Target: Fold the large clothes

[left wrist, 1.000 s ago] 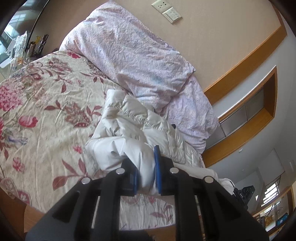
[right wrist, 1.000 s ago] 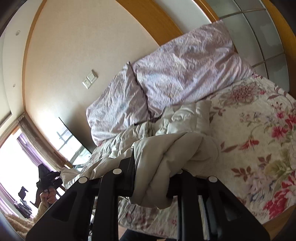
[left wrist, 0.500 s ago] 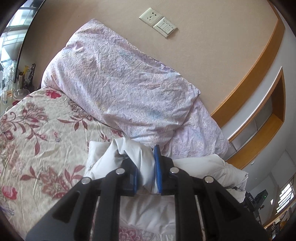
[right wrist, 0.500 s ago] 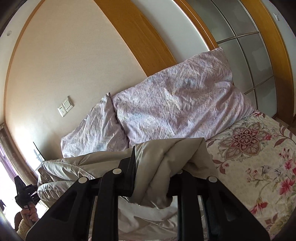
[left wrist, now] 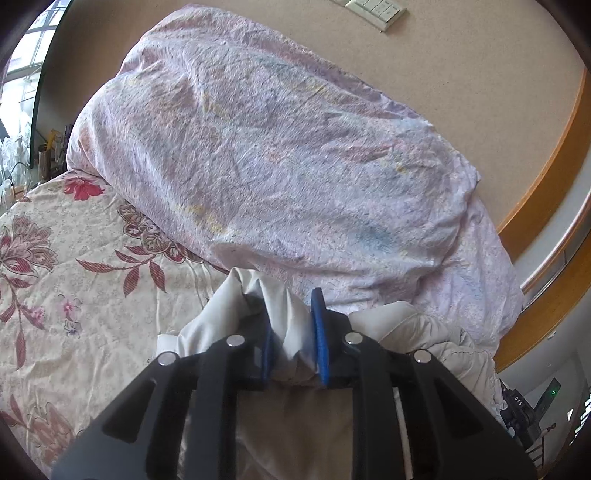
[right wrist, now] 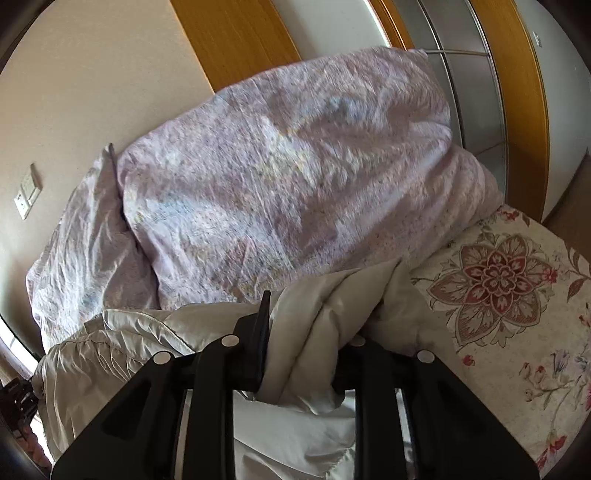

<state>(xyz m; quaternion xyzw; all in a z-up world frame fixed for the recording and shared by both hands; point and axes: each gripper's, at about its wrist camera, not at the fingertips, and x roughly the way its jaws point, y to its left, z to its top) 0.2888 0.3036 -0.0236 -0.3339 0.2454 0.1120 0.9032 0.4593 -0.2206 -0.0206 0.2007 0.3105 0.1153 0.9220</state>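
Observation:
A cream quilted puffer jacket (left wrist: 436,332) lies on the floral bedspread, close to the pillows. My left gripper (left wrist: 293,332) is shut on a bunched fold of the jacket between its blue pads (left wrist: 318,332). My right gripper (right wrist: 303,339) is shut on a thick roll of the same jacket (right wrist: 122,343), which spreads left and below the fingers. The fabric hides the right fingertip in the right wrist view. Both grippers hold the jacket edge right in front of the pillows.
Two lilac pillows (left wrist: 280,147) lean on the beige wall at the head of the bed; they also show in the right wrist view (right wrist: 295,177). The floral bedspread (left wrist: 66,288) extends left. A wall socket plate (left wrist: 373,9) sits above. A wooden headboard frame (right wrist: 236,40) stands behind.
Both grippers have carried the held jacket edge forward across the bed toward the pillows. The pillows now fill both views. Both grips stay shut.

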